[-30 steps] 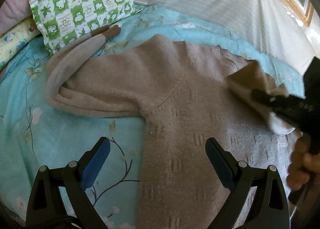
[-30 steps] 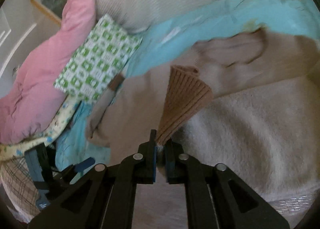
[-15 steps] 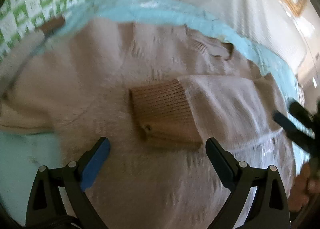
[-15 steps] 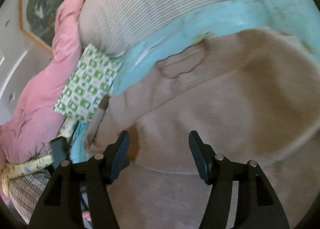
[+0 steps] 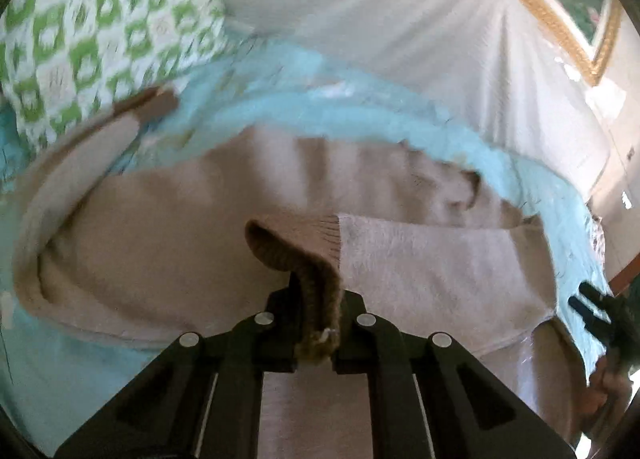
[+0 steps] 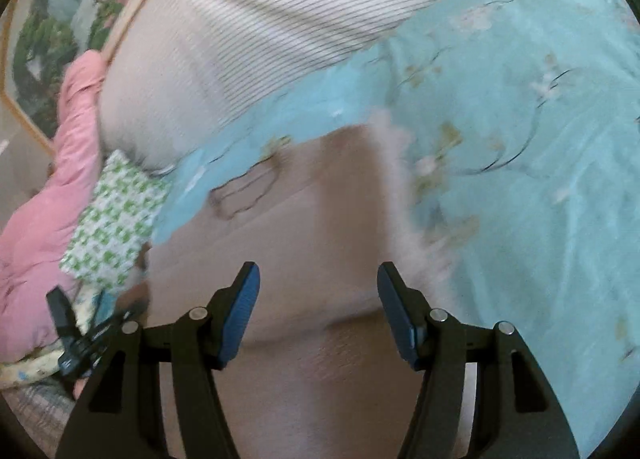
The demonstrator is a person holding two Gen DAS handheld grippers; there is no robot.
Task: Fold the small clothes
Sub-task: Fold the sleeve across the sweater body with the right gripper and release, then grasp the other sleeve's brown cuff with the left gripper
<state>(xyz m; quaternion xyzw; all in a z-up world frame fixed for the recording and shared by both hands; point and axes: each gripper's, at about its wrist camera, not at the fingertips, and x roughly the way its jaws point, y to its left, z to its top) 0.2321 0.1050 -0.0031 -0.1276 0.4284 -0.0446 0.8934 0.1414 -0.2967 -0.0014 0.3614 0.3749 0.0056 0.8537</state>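
Open bedding to our right, clutter to our left.
Bare turquoise sheet [image 6: 520, 163] lies free beside the sweater [image 6: 304, 227]; a green-checked pillow [image 5: 100, 31] and, seemingly, a striped bolster [image 6: 280, 19] hem the far edge.

Green-white patterned pillow [image 5: 100, 31] upper left, light-blue floral bedsheet [image 6: 520, 139] right, pink quilt [image 6: 36, 219] left edge, gold-framed picture [image 5: 560, 23] upper right.

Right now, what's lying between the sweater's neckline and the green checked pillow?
In the right wrist view, a strip of blue floral bedsheet separates the sweater's neckline from the green checked pillow; nothing else lies there.
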